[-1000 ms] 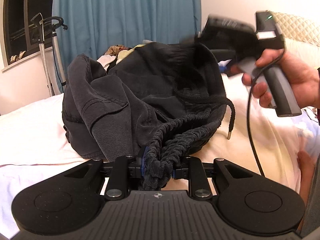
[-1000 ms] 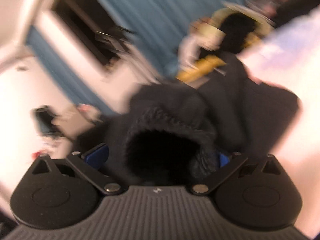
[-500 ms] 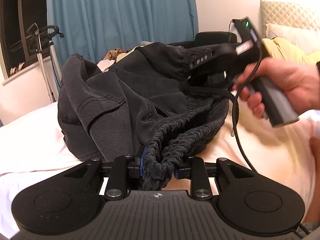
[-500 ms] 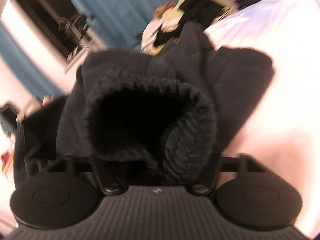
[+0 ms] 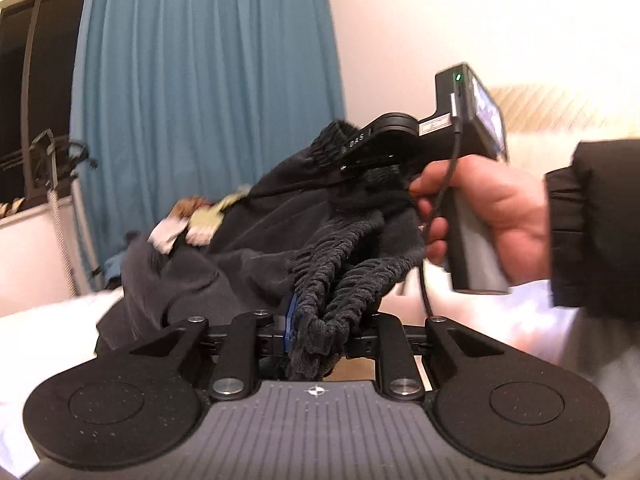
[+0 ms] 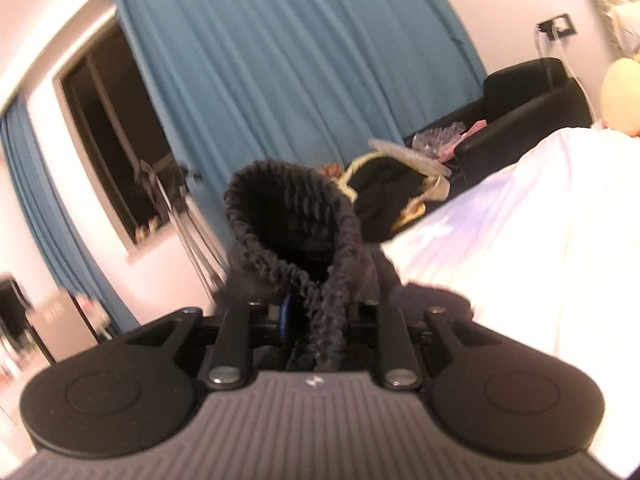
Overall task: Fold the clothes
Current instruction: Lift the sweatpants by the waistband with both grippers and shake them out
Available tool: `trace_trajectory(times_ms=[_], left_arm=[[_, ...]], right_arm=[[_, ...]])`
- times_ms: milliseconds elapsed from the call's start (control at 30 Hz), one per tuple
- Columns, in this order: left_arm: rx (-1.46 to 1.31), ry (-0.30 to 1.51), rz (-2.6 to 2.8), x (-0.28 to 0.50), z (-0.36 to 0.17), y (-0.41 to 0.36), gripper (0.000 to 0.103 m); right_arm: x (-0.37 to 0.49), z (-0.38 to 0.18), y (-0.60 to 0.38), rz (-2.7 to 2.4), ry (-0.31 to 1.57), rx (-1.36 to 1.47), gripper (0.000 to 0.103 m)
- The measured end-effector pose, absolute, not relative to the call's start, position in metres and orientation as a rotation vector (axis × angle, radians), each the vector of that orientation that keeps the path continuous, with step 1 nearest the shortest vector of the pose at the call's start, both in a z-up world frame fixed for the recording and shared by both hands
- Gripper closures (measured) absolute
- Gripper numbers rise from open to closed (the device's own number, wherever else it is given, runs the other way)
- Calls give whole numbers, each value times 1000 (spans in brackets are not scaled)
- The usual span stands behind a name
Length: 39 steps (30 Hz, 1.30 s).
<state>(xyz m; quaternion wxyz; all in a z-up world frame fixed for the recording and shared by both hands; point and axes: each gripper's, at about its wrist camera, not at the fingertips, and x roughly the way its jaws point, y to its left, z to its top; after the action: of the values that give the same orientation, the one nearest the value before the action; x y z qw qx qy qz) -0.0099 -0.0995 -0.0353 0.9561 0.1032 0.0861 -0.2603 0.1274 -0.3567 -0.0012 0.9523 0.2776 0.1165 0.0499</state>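
Dark trousers lifted off the bed by both tools.
Left tool and right tool each clench the waistband; since a second ago the right has risen, raising the garment for folding.

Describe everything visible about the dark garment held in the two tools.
The dark garment looks like black, soft, finely ribbed shorts or trousers with a gathered elastic waistband. The left tool is shut on one stretch of the waistband; the right tool grips another, which loops up in front of it. The waistband end is lifted, while the crumpled rest trails down to the white bed.
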Motion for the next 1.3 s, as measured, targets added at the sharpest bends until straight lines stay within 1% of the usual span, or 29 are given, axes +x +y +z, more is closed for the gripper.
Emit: trace_trajectory(times_ms=[100,167,333,433,533,567,633,700,767,867,1033,1233,1300], left_arm=[[181,115,-577,-23,-10,-116,80],[174,51,-626,-31,19,-134,80],[98,-93,-773,-40,105,-181,80],[15,-169,-863,-45,155,-196,81],[-103,-248,-892,-53,196,-195,81],[-148,-261,-895,-54,206,-190,81],[-230,-283,-877,-53,223,-173,81],[-271,-299,-821,-47,229,-149,81],[-338,-299,-754,-35,221,-115,81],[-416,-289,-617,-15,199,-58,81],[-466,-280,-388,25,142,40,81],[-652,-213,-60,72,73,185,82],[-716,-175,50,89,45,232,82]], right_arm=[[112,35,-384,106,186,627,84],[102,65,-405,107,141,662,85],[85,176,-461,77,-17,695,85],[61,257,-480,54,-119,622,85],[56,330,-476,89,-147,520,84],[57,351,-472,113,-131,497,84],[66,383,-447,150,-81,431,83],[77,400,-410,160,-64,351,82],[92,402,-373,185,-47,318,82],[127,378,-305,227,-21,241,82],[198,299,-163,326,11,148,82],[272,212,20,482,85,10,83],[303,169,88,559,144,-55,83]])
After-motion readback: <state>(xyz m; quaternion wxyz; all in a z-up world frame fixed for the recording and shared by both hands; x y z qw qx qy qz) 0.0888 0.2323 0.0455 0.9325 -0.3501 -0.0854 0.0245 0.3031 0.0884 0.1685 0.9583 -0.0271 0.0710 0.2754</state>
